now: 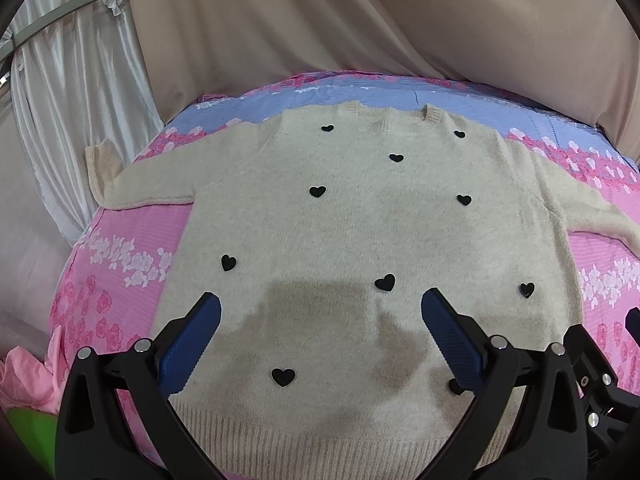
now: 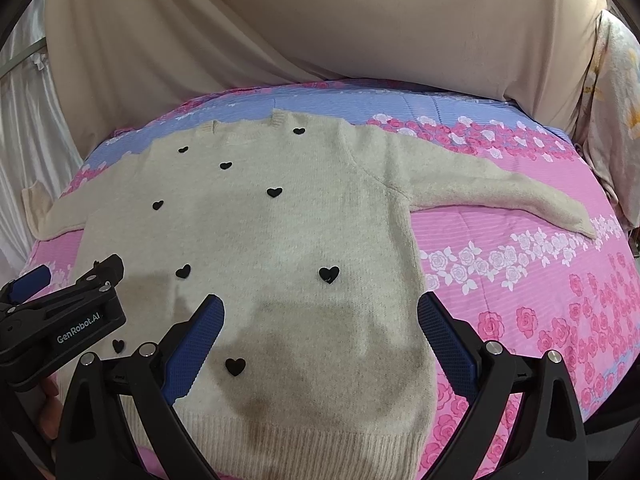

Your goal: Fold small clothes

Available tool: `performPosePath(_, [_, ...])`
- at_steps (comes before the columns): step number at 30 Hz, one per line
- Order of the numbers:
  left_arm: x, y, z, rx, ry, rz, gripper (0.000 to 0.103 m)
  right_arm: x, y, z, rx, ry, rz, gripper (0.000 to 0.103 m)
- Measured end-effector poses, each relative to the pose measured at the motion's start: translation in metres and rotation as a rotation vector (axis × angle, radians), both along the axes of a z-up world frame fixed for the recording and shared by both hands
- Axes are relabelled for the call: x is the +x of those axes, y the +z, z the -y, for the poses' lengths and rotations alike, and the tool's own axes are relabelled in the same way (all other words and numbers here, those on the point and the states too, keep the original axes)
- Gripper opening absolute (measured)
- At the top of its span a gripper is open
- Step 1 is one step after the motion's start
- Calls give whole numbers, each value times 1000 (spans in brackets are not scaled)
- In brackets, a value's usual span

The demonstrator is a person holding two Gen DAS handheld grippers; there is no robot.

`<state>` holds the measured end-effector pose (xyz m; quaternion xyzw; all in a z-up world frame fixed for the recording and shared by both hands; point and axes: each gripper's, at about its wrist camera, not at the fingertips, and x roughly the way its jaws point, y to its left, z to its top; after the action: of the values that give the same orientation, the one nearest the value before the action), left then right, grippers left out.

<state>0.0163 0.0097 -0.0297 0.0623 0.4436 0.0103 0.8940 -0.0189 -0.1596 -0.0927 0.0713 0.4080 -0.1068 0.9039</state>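
A cream knit sweater [image 1: 360, 232] with black heart patches lies flat, front up, on a pink and blue floral bed cover; its sleeves stretch out to both sides. It also shows in the right wrist view [image 2: 280, 240], with the right sleeve [image 2: 500, 188] reaching far right. My left gripper [image 1: 320, 308] is open and empty, hovering over the lower middle of the sweater. My right gripper [image 2: 320, 312] is open and empty above the sweater's lower right part near the hem. The left gripper's body [image 2: 60, 320] shows at the left of the right wrist view.
The floral bed cover [image 2: 540, 300] spreads around the sweater. Beige draped fabric [image 1: 360, 20] rises behind the bed. White curtains [image 1: 60, 100] hang at the left. Pink cloth [image 1: 24, 380] and something green [image 1: 28, 432] lie at the lower left.
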Motion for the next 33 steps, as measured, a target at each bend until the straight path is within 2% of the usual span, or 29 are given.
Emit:
performPosePath(5, [2,0,4,-8,7,-18,98,2,-8,28,45,-40,-18,96])
performPosePath(8, [4,-1,10,-47,9,-51,98,-2,-14,81,80,-151,-19,95])
performPosePath(11, [4,-3,20,-77,4,-71,98,-10,-21,165,146,-307,-16,95])
performPosePath(13, [4,-3,29,-91,-3,-78,98,-18,-27,236,218,-430,-7,95])
performPosePath(18, [6,-3,54,-89,-8,-86,98,-25,-47,385,376,-650,21,95])
performPosePath(23, [10,-7,77,-64,10,-108,98,-9,-73,471,453,-740,0,95])
performPosePath(25, [11,-9,82,-56,22,-119,98,-4,-87,487,530,-741,4,85])
performPosePath(26, [12,-10,84,-52,28,-123,98,-2,-87,488,523,-746,21,81])
performPosePath(27, [12,-11,85,-49,34,-124,98,1,-84,488,512,-713,57,64])
performPosePath(28, [12,-12,85,-47,37,-125,98,8,-85,486,536,-668,51,44])
performPosePath(29, [12,-12,84,-44,41,-125,98,13,-86,485,572,-640,53,17])
performPosePath(31, [13,-12,81,-46,43,-126,98,16,-68,476,574,-615,123,17])
performPosePath(33, [14,-11,76,-50,48,-121,98,24,-32,456,571,-543,216,16])
